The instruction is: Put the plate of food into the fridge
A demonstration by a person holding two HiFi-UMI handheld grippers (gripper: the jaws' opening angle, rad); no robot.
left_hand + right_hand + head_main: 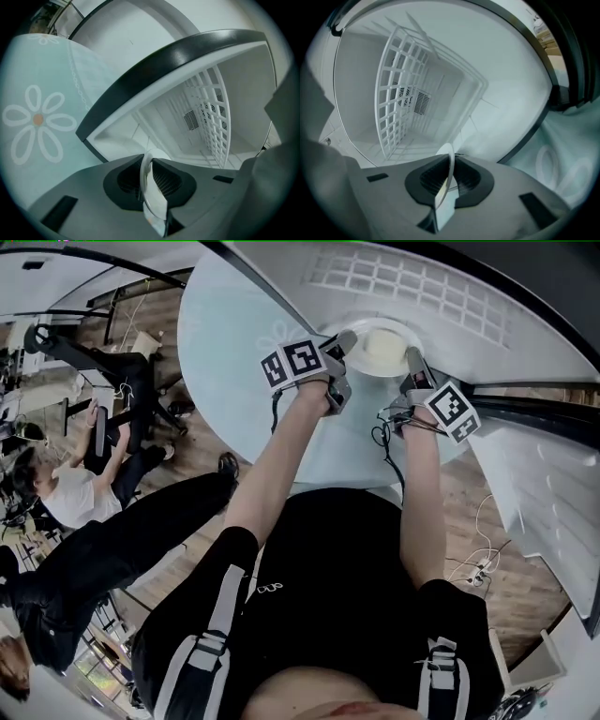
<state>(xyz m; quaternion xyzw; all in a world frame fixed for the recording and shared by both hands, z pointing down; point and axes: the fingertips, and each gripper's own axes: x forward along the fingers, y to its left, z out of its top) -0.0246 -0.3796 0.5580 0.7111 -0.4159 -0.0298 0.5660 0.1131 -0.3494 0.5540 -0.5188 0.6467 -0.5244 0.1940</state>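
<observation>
The fridge (403,282) is standing open with its white interior facing both gripper views, and a wire rack (401,93) is showing upright along one inner wall. The tabletop (225,343), under a pale flower-print cloth, is lying just beside the opening. The plate (395,326) is being held up between the two arms at the mouth of the fridge and, in my judgement, is not yet inside. The left hand-held gripper (347,341) is clamping one side of the rim, with the thin white edge sitting between its pads. The right hand-held gripper (413,360) is clamping the opposite side in the same way. The food (380,351) is showing only as a pale, cream-coloured mass. Progress appears to be past halfway: the door is open and the plate is lifted and at the opening. Carrying it in, setting it on a level surface, releasing both grips and withdrawing are remaining. The kind of food is not identifiable. The spot where the plate is to land is not making itself clear in any view, and the fridge door is being cut off by the frame edges.
</observation>
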